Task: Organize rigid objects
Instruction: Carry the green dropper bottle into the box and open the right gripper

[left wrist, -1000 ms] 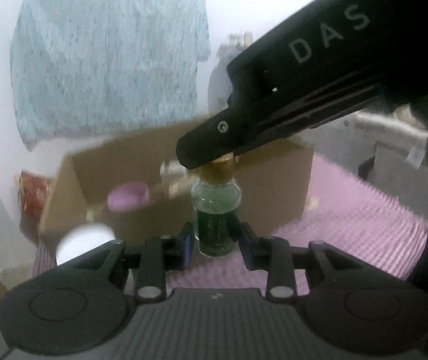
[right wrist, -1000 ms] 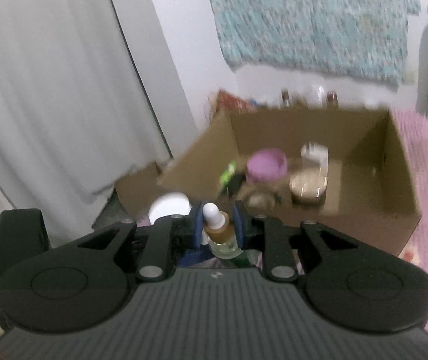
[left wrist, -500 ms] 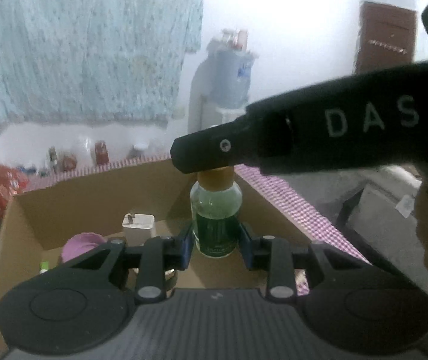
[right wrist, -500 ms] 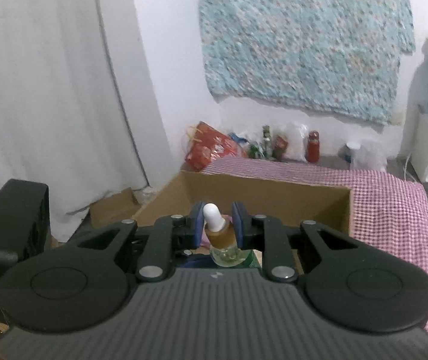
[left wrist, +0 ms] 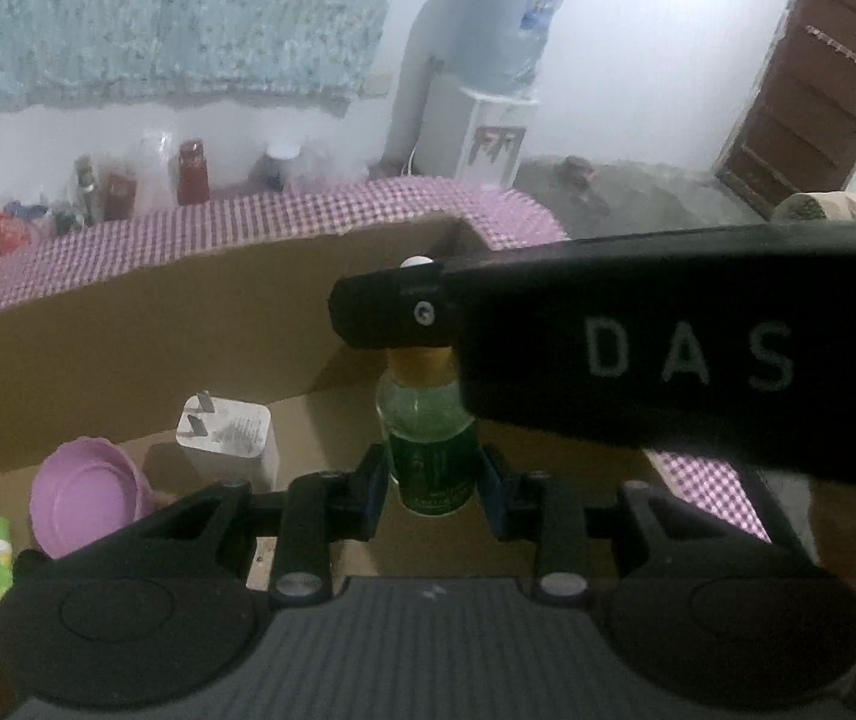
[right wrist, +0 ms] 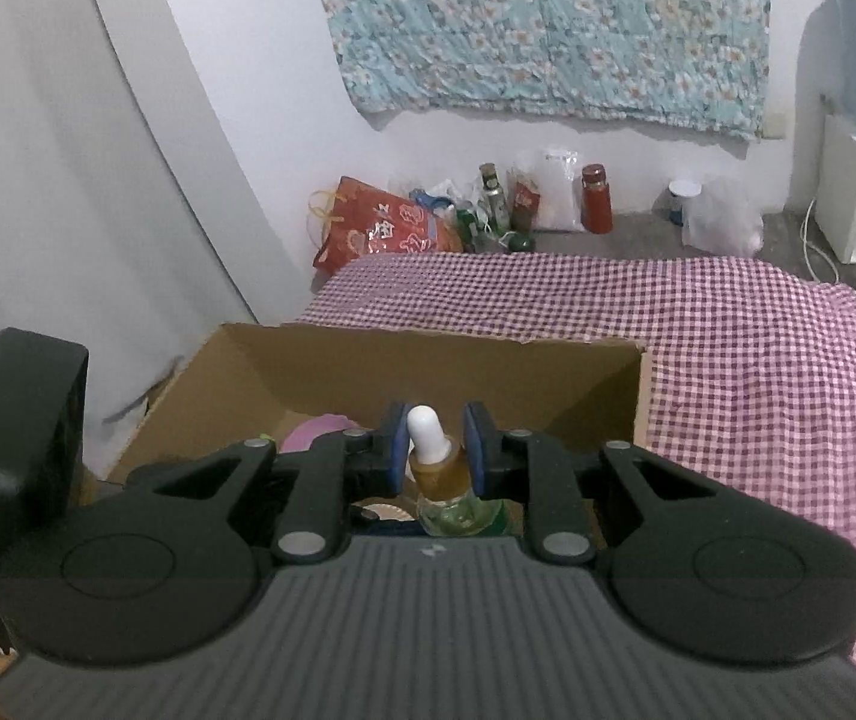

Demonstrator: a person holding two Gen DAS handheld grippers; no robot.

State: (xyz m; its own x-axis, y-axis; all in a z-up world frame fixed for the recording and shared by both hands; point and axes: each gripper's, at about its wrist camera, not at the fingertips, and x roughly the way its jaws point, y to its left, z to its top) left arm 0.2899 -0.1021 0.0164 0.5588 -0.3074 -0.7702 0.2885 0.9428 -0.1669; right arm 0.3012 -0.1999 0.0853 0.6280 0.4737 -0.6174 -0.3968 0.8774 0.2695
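Over the cardboard box [left wrist: 128,324] on the checked tabletop [right wrist: 728,324], one dropper bottle [left wrist: 428,438] hung upright, gripped by both claws — the left claw [left wrist: 431,483] clamped on its green body, the right claw [right wrist: 435,450] pinched narrow on its amber neck below the white bulb. It was not yet set down. Inside lay four things that could be counted: one purple lid [left wrist: 83,495], one white charger plug [left wrist: 230,441], one green-and-white tube [left wrist: 0,552] and one round compact [right wrist: 383,513] — so sorting looked well along.
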